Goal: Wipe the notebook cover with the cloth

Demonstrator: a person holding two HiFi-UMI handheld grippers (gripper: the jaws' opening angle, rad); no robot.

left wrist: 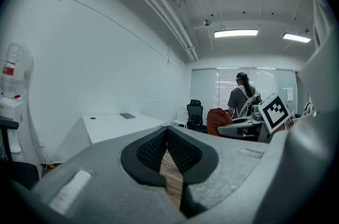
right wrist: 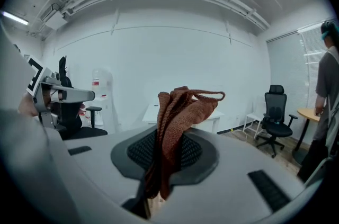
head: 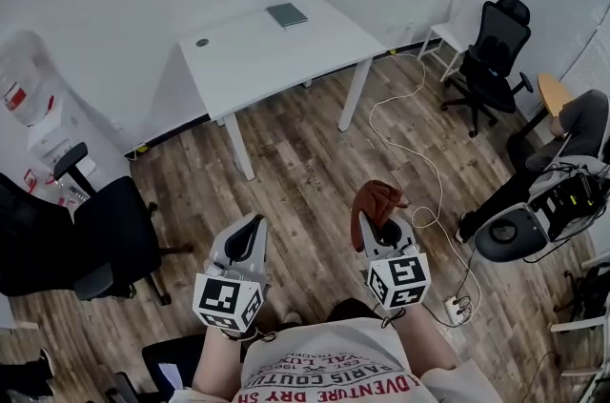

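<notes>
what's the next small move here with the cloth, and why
Probably step toward the white table and carry the right tongs out over the notebook. The cloth is already pinched in the right tongs, but the notebook lies at the table's far end, with a stretch of wooden floor between. The left tongs are shut on nothing.

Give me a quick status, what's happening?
Right gripper shut on cloth. Left gripper shut, empty. Notebook lies on table far ahead, untouched. Cable on floor nearby.

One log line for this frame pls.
stage: wipe not started | left gripper: shut, empty | right gripper: shut on cloth | notebook: on table, far from both grippers
</notes>
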